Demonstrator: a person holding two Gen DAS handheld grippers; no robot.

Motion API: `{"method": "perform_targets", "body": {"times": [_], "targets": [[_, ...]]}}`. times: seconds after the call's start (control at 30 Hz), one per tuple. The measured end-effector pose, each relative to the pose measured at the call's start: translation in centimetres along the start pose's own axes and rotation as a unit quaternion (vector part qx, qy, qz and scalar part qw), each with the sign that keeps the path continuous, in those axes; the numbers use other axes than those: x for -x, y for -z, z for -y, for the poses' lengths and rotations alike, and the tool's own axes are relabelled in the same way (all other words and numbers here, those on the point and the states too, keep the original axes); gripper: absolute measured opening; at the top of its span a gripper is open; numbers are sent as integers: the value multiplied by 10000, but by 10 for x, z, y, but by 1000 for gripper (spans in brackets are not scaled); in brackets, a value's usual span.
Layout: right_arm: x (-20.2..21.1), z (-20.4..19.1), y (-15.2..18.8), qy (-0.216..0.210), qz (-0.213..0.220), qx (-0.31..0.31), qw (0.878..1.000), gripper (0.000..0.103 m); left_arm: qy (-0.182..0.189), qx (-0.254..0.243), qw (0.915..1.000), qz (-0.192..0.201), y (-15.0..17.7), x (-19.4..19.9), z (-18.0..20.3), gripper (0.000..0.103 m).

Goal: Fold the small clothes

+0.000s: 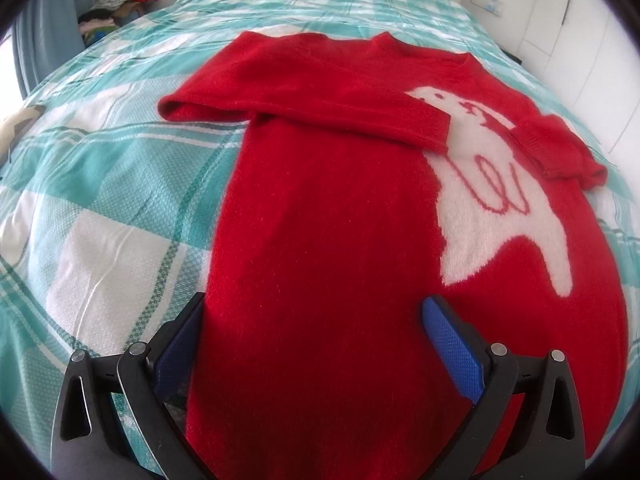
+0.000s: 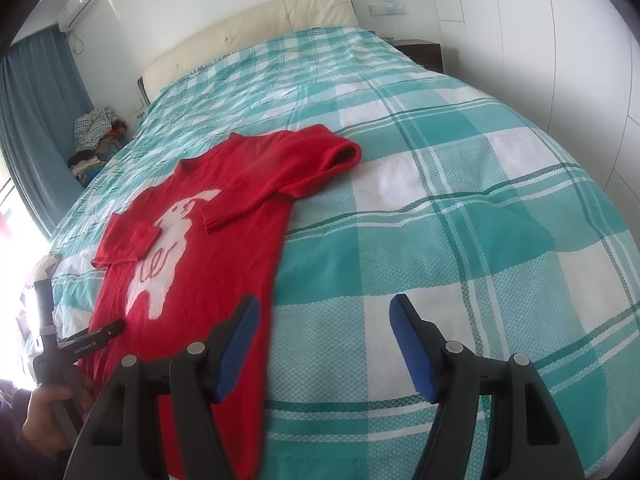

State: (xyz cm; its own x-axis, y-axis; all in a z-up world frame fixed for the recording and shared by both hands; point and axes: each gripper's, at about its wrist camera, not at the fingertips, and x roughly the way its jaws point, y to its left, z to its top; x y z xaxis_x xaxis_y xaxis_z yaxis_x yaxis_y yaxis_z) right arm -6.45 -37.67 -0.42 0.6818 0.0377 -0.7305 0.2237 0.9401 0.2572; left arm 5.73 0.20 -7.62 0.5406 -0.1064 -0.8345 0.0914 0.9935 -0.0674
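A red knit sweater (image 1: 320, 220) with a white animal motif lies flat on the bed, both sleeves folded in across its chest. It also shows in the right wrist view (image 2: 224, 216). My left gripper (image 1: 314, 304) is open, its blue pads straddling the sweater's bottom left part, just above the cloth. My right gripper (image 2: 324, 308) is open and empty, hovering over the bedspread just right of the sweater's lower right edge. The left gripper's body (image 2: 96, 338) shows at the sweater's lower left in the right wrist view.
The bed is covered by a teal and white plaid spread (image 2: 460, 200). A cream headboard (image 2: 256, 28) is at the far end. A pile of clothes (image 2: 94, 124) sits left of the bed by blue curtains. White wardrobes (image 2: 560, 40) stand on the right.
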Motion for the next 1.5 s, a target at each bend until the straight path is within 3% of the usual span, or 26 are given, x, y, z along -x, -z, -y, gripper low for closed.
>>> {"method": "perform_targets", "body": {"times": [0.5, 0.7, 1.03, 1.5], "targets": [[-7, 2, 0, -34, -131, -119, 9998, 67, 140, 88, 9998, 113, 0, -3, -6, 103], [4, -13, 5, -4, 49, 207, 9998, 67, 141, 89, 9998, 113, 1, -3, -6, 103], [9, 4, 1, -129, 96, -222, 9996, 67, 141, 90, 9998, 113, 1, -3, -7, 103], [10, -6, 4, -81, 121, -14, 9999, 67, 143, 92, 9998, 114, 1, -3, -6, 103]]}}
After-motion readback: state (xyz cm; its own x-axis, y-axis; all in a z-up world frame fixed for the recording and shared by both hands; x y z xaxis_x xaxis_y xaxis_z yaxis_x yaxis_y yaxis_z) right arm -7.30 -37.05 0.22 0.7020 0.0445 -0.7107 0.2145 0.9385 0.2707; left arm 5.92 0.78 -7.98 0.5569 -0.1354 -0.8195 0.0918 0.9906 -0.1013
